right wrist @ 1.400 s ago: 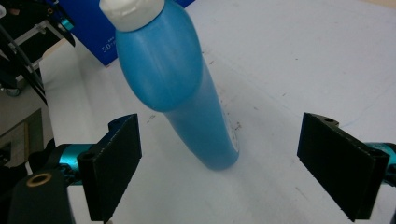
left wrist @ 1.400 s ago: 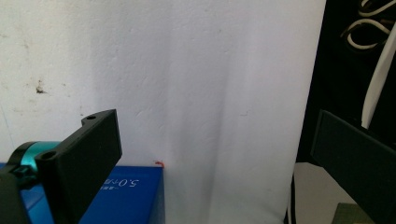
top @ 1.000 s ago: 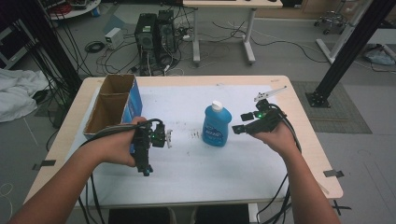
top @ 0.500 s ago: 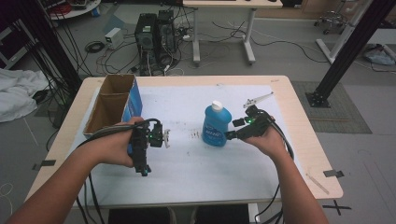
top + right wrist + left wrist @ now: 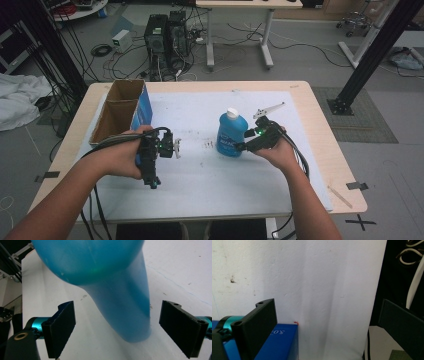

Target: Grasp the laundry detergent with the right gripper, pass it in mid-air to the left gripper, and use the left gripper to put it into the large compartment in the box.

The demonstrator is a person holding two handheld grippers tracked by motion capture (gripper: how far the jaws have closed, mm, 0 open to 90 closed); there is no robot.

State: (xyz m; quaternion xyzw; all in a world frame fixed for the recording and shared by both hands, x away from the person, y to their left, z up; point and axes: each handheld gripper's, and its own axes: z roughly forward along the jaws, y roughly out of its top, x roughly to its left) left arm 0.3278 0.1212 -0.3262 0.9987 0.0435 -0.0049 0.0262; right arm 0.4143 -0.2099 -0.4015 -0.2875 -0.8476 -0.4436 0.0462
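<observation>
Item one, my right gripper (image 5: 243, 145): held in my right hand (image 5: 276, 150) right of centre on the table (image 5: 320, 130), jaws wide apart with nothing between the pads but the bottle ahead; in the right gripper view my right gripper (image 5: 117, 330) has one jaw standing on each side of the blue body, neither touching it. Item two, blue bottle (image 5: 232, 134): upright on the white mat (image 5: 210, 175), white cap on top, just left of my right gripper's tips and near the table's middle; in the right gripper view the blue bottle (image 5: 120, 300) looms close and blurred, its base on the mat. Item three, my left gripper (image 5: 176, 148): held in my left hand (image 5: 122, 157) at the left of the mat, well apart from the bottle; in the left gripper view my left gripper (image 5: 324, 322) has its jaws spread, holding nothing, over bare white mat. Item four, cardboard box (image 5: 122, 110) with a blue side: at the far left of the table, open at the top, just beyond my left hand. Item five, small metal lever piece (image 5: 268, 108): lying on the mat beyond my right gripper, toward the far right.
</observation>
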